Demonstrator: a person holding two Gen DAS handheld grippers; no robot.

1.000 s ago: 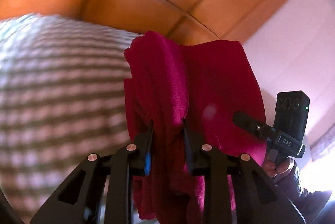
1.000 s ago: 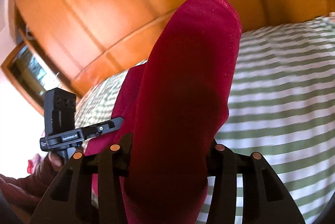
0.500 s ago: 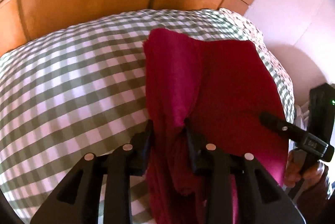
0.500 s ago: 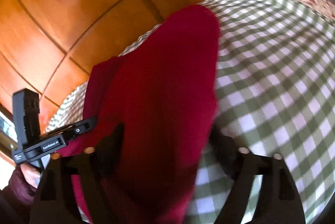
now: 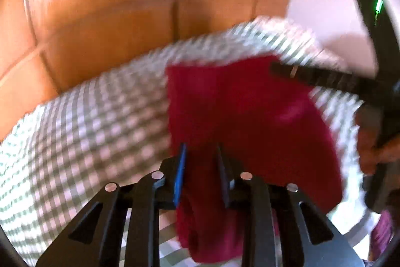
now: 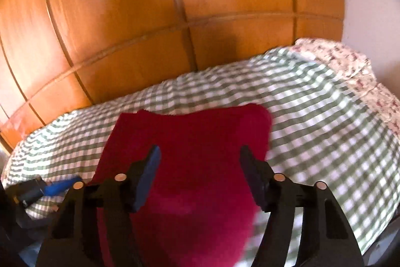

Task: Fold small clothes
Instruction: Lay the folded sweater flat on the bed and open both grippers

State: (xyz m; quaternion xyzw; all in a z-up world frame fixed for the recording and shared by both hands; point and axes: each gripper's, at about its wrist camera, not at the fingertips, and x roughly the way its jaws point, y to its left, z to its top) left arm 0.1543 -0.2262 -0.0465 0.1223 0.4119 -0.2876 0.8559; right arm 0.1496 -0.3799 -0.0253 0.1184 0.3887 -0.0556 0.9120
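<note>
Right gripper (image 6: 198, 173) has just let go: its 2 fingers are now spread over the red garment (image 6: 190, 167), which has dropped flat on the checked bedspread (image 6: 312, 122). Fold probably laid. Only the left view shows the left gripper (image 5: 201, 162) still pinching a bunched edge; it's motion-blurred.

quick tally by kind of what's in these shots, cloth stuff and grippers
dark red fleece garment: 1
green-and-white checked bedsheet: 1
floral patterned pillow: 1
black hand-held gripper: 2 (left, right)
total: 5
</note>
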